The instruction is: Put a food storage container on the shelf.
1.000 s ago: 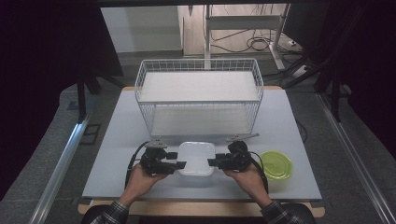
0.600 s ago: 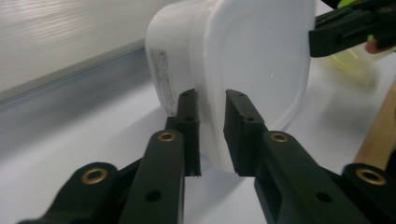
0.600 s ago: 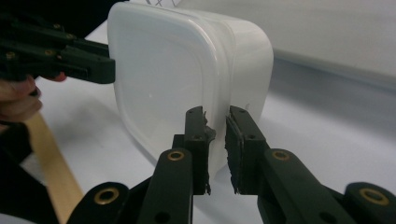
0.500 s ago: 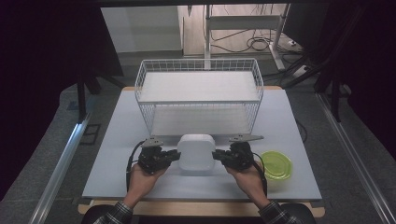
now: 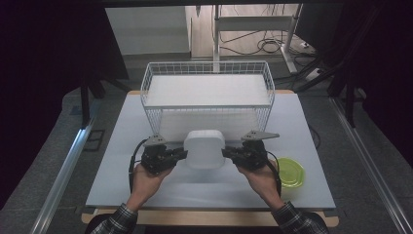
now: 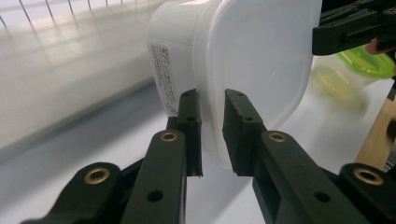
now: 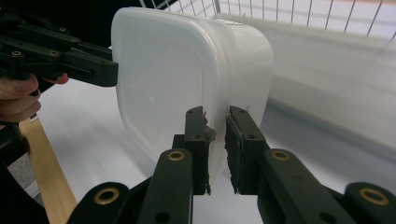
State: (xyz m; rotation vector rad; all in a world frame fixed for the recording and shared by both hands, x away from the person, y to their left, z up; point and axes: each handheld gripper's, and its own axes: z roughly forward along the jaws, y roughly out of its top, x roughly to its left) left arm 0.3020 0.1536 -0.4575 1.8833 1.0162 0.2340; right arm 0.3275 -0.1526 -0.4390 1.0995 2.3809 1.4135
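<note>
Both claws, left claw [image 5: 181, 155] and right claw [image 5: 227, 154], hide the container's [image 5: 204, 148] pinched rim.

Plaid cuffs cover both wrists; each black two-jaw gripper [image 5: 179, 155] [image 5: 228, 153] carries brass-coloured rivets, a grey three-cornered plate and a black cable.

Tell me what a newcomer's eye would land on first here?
The white lidded container, pinched at its rim by the left tongs and the right tongs, hangs above the near middle of the table. Behind it stands a white wire basket; a green-lidded tub sits near right.
</note>
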